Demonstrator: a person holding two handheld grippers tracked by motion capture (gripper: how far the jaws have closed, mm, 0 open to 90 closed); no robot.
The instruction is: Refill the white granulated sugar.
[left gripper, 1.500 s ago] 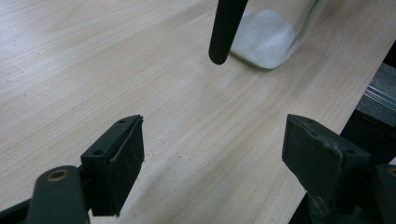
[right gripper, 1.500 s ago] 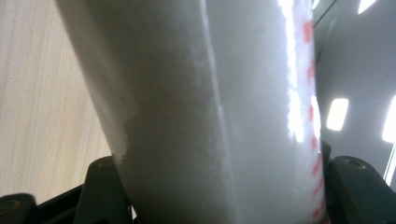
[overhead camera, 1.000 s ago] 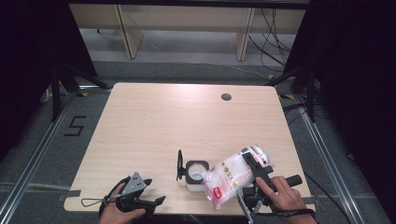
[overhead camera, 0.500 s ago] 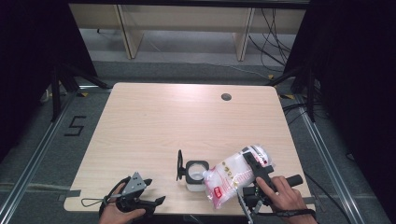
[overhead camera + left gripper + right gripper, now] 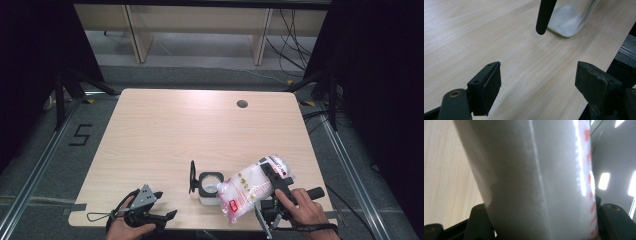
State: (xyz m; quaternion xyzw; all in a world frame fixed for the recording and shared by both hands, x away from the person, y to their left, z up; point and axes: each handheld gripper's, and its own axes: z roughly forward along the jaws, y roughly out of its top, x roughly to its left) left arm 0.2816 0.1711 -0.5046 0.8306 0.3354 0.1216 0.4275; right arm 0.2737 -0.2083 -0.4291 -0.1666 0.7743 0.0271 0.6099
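I stand at the near edge of a pale wooden table (image 5: 165, 130), a gripper in each hand. My right gripper (image 5: 272, 182) is clamped around a clear plastic bag (image 5: 250, 189) of white grains with red print on it; in the right gripper view the bag (image 5: 534, 180) sits squeezed between the two black jaws, pressing against both. The bag is tilted, its lower end pointing toward a small clear jar (image 5: 210, 186) and its upper end raised away to the right of the jar. The jar sits on the table near the front edge, just left of the bag, with its mouth open and a little white powder heaped inside. A black lid (image 5: 192, 177) stands on edge, touching the jar's left side. My left gripper (image 5: 150, 212) rests well to the left of the jar, at the table's front edge, with my hand (image 5: 125, 227) wrapped around it. Its jaws stand wide apart with nothing between them; in the left gripper view they frame bare wood, with the lid (image 5: 545, 15) and the jar (image 5: 569, 20) farther ahead. My right hand (image 5: 305, 210) is behind the bag, to the right of the jar.
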